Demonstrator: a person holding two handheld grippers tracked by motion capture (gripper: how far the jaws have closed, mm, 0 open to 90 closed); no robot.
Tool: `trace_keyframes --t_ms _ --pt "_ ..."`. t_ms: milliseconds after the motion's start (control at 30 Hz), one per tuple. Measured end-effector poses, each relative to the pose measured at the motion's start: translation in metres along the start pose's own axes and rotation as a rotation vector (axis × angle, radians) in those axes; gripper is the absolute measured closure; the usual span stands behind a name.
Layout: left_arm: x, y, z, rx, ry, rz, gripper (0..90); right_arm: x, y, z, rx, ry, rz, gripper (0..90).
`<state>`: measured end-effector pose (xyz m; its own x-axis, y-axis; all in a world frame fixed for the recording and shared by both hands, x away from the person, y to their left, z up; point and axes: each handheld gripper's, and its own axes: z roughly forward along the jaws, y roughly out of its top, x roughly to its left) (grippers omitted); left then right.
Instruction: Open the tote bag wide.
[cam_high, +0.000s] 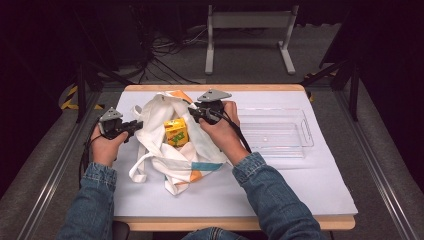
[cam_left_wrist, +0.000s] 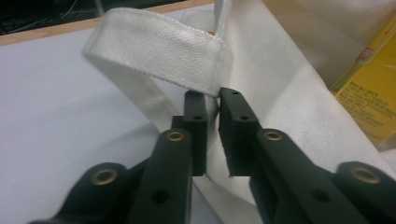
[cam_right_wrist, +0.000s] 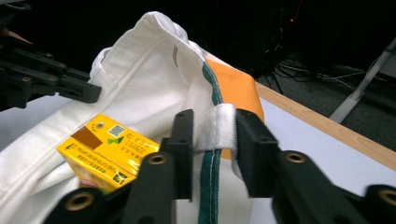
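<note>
Here the left gripper sits at the left edge of the bag, jaws pointing toward it. In the left gripper view its jaws are closed on the bag's white strap, pinching the cloth where the strap meets the bag's rim; the strap loops up and away just beyond the fingertips. The carton, yellow, lies to the right of these jaws, inside the bag's open mouth.

The bag rests between the two grippers on the white sheet, its mouth held apart, an orange and teal patch showing on its near side.

The right gripper is at the bag's far right rim, jaws pointing left. In the right gripper view a white strap stands between its pads beside a green seam, and the jaws have closed in on it; the carton lies just left of and below these jaws. A clear tray stands to the right of this gripper, near the hand.
</note>
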<state>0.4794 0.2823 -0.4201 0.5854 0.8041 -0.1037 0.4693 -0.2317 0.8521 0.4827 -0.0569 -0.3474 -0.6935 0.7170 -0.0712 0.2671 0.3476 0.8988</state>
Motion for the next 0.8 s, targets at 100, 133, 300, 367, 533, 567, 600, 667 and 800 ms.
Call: trace_keyframes --t_ms 100,133,300,367,533,567,600,667,800 --pt "-0.002 0.003 -0.005 -0.011 0.002 -0.015 86.4 0.001 0.001 -0.002 0.01 -0.014 -0.025 81.4" --pt "-0.002 0.004 -0.007 -0.019 0.008 -0.014 86.7 0.001 0.001 -0.003 0.016 -0.04 -0.046 81.9" --pt "-0.003 0.005 -0.009 -0.027 0.028 -0.017 86.8 -0.005 0.001 -0.006 0.021 -0.086 -0.041 81.9" --pt "-0.002 0.004 -0.008 -0.018 0.03 -0.018 86.8 -0.008 0.0 -0.005 0.03 -0.102 -0.035 81.8" --pt "0.0 -0.001 -0.002 0.044 0.034 -0.031 86.9 -0.015 -0.009 0.003 0.069 -0.139 -0.002 81.3" --pt "0.001 -0.002 -0.002 0.047 0.035 -0.035 86.8 -0.016 -0.012 0.006 0.083 -0.146 0.004 81.3" --pt "0.003 -0.004 -0.002 0.056 0.036 -0.045 86.8 -0.016 -0.013 0.008 0.093 -0.151 0.012 81.3" --pt "0.004 -0.006 -0.003 0.063 0.032 -0.068 86.9 -0.02 -0.018 0.014 0.133 -0.159 0.035 81.2" --pt "0.008 -0.009 -0.006 0.076 0.03 -0.088 87.1 -0.023 -0.019 0.019 0.181 -0.155 0.062 81.4"
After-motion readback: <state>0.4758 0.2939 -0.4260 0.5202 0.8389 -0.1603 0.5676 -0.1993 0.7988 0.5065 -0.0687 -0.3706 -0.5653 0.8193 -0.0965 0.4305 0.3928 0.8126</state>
